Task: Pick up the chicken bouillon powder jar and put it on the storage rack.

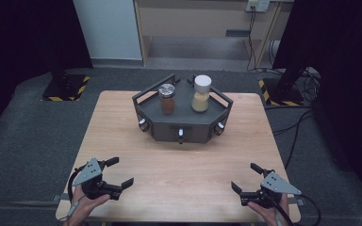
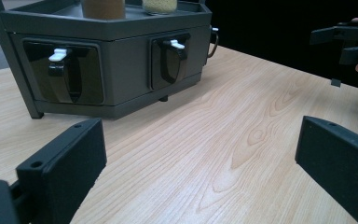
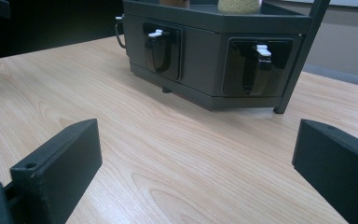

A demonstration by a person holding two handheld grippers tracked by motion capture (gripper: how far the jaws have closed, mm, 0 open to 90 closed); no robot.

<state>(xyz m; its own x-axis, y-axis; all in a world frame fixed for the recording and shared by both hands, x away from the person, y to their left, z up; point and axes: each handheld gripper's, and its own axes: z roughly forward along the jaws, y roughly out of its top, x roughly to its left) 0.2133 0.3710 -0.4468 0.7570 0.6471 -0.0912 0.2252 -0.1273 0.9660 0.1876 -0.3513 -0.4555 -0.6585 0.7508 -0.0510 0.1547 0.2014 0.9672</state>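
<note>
Nearest the high camera, at the bottom of the frame, two hands hold the grippers over the table (image 1: 179, 165): the left gripper (image 1: 121, 172) at lower left and the right gripper (image 1: 245, 178) at lower right, both with jaws spread wide and nothing between them. Well apart from both, at upper centre, stands the grey rack (image 1: 181, 127), carrying a brown jar (image 1: 167, 100) on the left and a white-capped jar (image 1: 201, 94) on the right; bare wood lies between grippers and rack. From the left gripper view, the wide-open black jaws rise at the lower corners, the rack (image 2: 121, 70) fills the upper left with two dark handles on its faces, and the right gripper (image 2: 349, 39) shows at upper right. From the right gripper view, jaws again stand wide and empty, the rack (image 3: 205, 51) at top centre, its leg at right.
</note>
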